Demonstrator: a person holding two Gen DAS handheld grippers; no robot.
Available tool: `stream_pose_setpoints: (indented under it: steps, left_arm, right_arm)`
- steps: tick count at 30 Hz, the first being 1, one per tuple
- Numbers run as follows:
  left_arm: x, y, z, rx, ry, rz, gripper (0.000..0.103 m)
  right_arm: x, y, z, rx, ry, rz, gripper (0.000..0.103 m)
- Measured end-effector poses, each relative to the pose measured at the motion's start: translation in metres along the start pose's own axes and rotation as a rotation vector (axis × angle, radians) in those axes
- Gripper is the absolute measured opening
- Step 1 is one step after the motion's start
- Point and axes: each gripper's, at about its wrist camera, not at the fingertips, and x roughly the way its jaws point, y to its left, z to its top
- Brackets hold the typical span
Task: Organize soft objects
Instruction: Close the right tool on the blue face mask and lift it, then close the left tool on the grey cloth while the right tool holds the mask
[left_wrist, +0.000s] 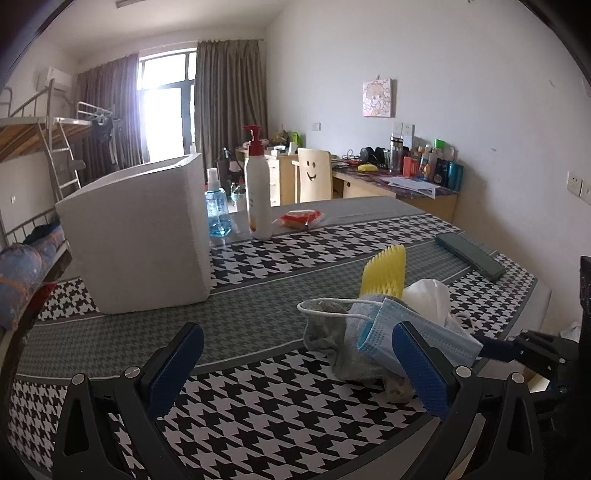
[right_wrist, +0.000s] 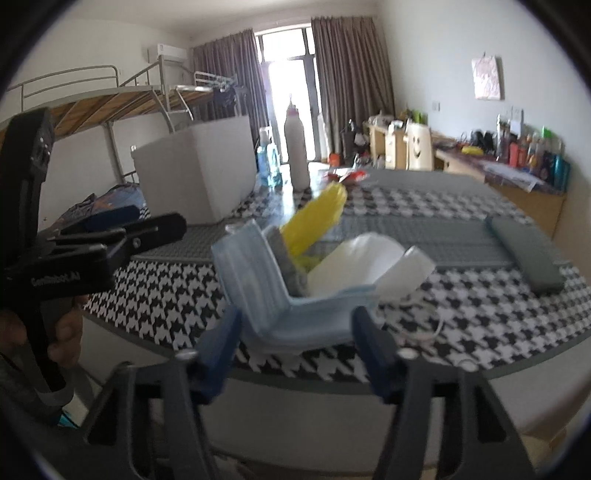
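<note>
A pile of soft things lies near the table's front edge: a blue face mask (left_wrist: 406, 332) (right_wrist: 280, 295), a grey cloth (left_wrist: 343, 347) under it, a yellow foam net (left_wrist: 384, 271) (right_wrist: 317, 218) and a white mask or tissue (left_wrist: 428, 295) (right_wrist: 365, 266). My left gripper (left_wrist: 295, 350) is open and empty, its right finger beside the blue mask. My right gripper (right_wrist: 295, 339) is open, its fingers on either side of the blue mask's near edge. A white open box (left_wrist: 136, 236) (right_wrist: 199, 170) stands at the left.
A white lotion pump bottle (left_wrist: 258, 184), a blue spray bottle (left_wrist: 218, 210) and a red-orange packet (left_wrist: 299, 218) stand behind the box. A dark green flat case (left_wrist: 469, 254) (right_wrist: 524, 251) lies at the right. The houndstooth table (left_wrist: 258, 406) ends close in front.
</note>
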Motion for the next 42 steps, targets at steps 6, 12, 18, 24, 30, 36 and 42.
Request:
stream_pose_setpoints:
  steps: [6,12,18,24,30,36,42]
  left_arm:
    - [0.006,-0.003,0.0,0.007,0.012,-0.004,0.102]
    - [0.01,-0.005,0.002,0.008,0.018,-0.006,0.102]
    - [0.011,-0.009,0.001,0.018,0.023,-0.026,0.102]
    - [0.013,-0.016,0.0,0.035,0.025,-0.053,0.102]
    - [0.018,-0.027,-0.002,0.063,0.053,-0.105,0.102]
    - [0.03,-0.034,-0.004,0.069,0.084,-0.135,0.094]
    - [0.037,-0.052,-0.004,0.126,0.105,-0.177,0.08]
  right_arm:
    - [0.004,-0.001,-0.004,0.015,0.035,0.047,0.038]
    - [-0.009,-0.003,-0.002,0.004,0.005,0.078,0.026]
    - [-0.029,-0.011,0.01,0.016,-0.054,0.077,0.025]
    - [-0.039,-0.022,0.021,0.072,-0.103,0.088,0.017]
    - [-0.039,-0.027,0.035,0.101,-0.149,0.071,0.015]
    - [-0.035,-0.032,0.04,0.099,-0.154,0.054,0.015]
    - [-0.035,-0.04,0.041,0.123,-0.161,0.049,0.015]
